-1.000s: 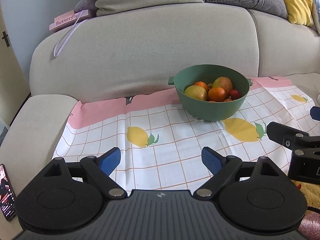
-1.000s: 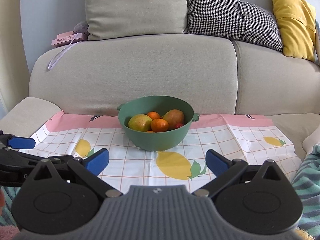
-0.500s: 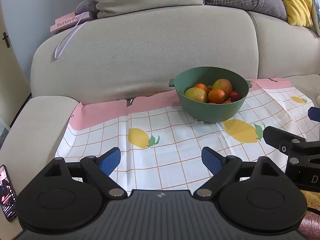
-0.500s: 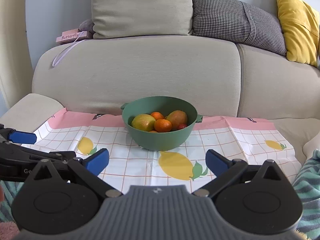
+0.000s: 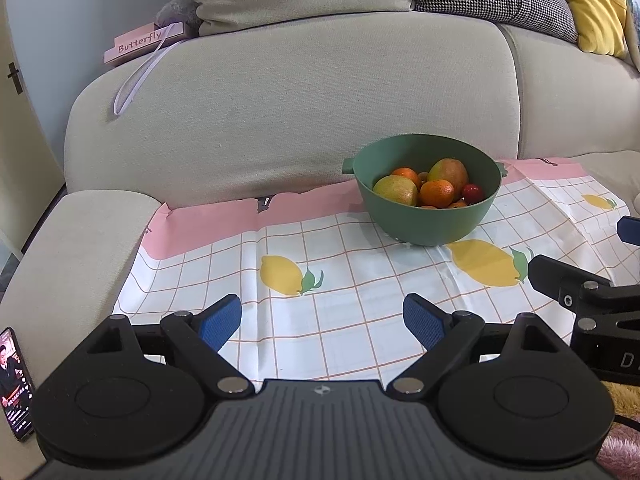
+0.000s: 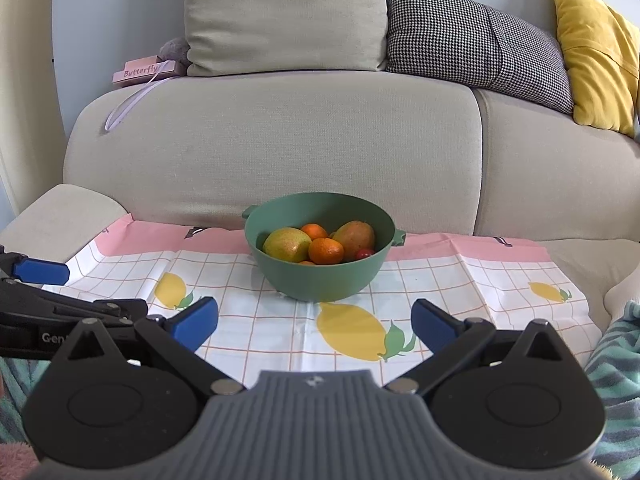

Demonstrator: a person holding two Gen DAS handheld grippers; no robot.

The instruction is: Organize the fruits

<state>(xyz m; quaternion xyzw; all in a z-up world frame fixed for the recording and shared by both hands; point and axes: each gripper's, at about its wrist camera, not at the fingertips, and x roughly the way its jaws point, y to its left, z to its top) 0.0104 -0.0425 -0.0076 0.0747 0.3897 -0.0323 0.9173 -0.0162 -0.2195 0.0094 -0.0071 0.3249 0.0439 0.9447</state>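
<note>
Beige sofa (image 6: 280, 140) seat covered with lemon-print cloth (image 6: 460, 292). Green bowl (image 6: 320, 280) standing on cloth near backrest, filled with two mangoes (image 6: 286, 244), tangerines (image 6: 326, 251), small red fruit (image 6: 363, 253). Left gripper (image 5: 322, 322) spread wide, empty, above cloth front edge. Right gripper (image 6: 314, 322) likewise wide, empty, facing bowl.

The right tool (image 6: 315, 322) hung with its blue fingertips (image 6: 198, 317) spread wide and empty over a lemon-print cloth (image 6: 460, 292) laid on a beige sofa (image 6: 280, 144). Ahead stood a green bowl (image 6: 320, 284) on the cloth, holding two mangoes (image 6: 286, 244), tangerines (image 6: 326, 251) and a small red fruit (image 6: 363, 253). The left tool (image 6: 40, 272) reached in from the left edge, well apart from the bowl; whether its fingers gaped could not be told. A yellow cushion (image 6: 596, 52) leaned on the sofa back.
</note>
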